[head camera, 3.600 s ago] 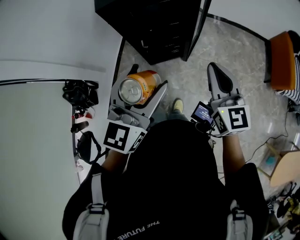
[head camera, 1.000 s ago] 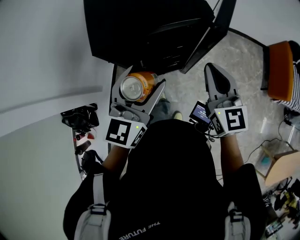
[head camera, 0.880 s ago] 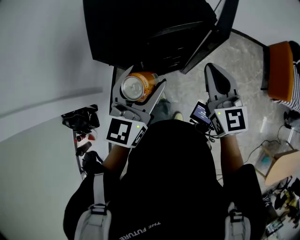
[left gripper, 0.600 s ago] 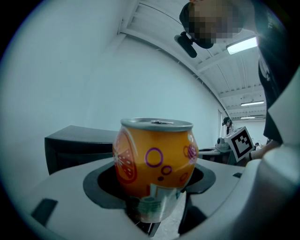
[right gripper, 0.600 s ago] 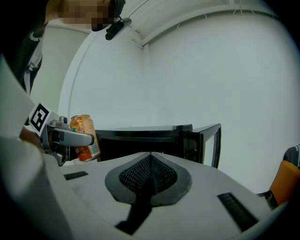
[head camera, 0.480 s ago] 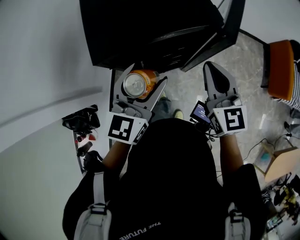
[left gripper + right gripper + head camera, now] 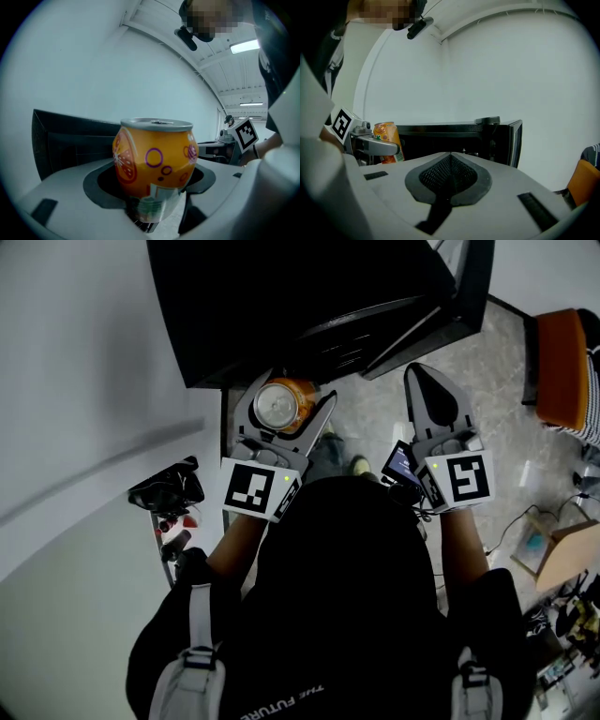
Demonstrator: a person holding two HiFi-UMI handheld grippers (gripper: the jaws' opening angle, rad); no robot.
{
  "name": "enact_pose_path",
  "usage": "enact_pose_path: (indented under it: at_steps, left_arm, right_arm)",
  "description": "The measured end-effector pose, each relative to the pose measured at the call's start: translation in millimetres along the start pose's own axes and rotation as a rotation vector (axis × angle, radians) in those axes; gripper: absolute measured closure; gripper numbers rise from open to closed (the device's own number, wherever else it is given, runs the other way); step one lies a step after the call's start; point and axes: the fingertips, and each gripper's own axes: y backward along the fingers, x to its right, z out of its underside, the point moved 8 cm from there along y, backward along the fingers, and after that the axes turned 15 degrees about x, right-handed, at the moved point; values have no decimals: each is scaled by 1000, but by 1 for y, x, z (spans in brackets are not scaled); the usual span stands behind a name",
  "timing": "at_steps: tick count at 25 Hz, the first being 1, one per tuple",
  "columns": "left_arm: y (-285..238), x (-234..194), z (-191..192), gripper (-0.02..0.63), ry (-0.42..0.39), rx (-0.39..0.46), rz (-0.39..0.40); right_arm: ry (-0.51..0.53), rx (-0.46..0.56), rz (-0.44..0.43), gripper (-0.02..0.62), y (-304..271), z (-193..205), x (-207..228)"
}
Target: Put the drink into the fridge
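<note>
An orange drink can (image 7: 281,405) with a silver top stands upright between the jaws of my left gripper (image 7: 284,409), which is shut on it. The can (image 7: 153,157) fills the middle of the left gripper view and shows small at the left of the right gripper view as can (image 7: 387,140). A black fridge (image 7: 300,296) with its door (image 7: 464,296) swung open lies just ahead of the can. My right gripper (image 7: 429,395) is shut with nothing in it, right of the can, in front of the open door (image 7: 513,140).
A white wall (image 7: 84,381) runs along the left. A dark camera-like device (image 7: 167,491) sits low at the left. An orange chair (image 7: 562,367) stands at the far right, and a cardboard box (image 7: 567,554) with cables lies on the marble floor (image 7: 497,418).
Both grippers and the person have moved closer to the fridge; the can now sits right at the fridge's front edge. Both jaws stay as they were.
</note>
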Motion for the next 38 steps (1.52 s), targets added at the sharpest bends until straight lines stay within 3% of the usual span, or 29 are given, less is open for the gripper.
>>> enact_pose_path:
  at_steps: [11, 14, 26, 38]
  left_arm:
    - [-20, -24, 36, 261, 3, -58, 55]
    - [-28, -29, 47, 261, -4, -75, 58]
    - [-43, -35, 68, 261, -6, -101, 61]
    - [-37, -22, 73, 261, -13, -115, 26]
  right_arm:
    - [-13, -34, 58, 582, -13, 16, -8]
    - [-27, 6, 66, 581, -20, 17, -8]
    - [-20, -34, 104, 583, -20, 22, -4]
    - [-25, -17, 56, 582, -11, 21, -3]
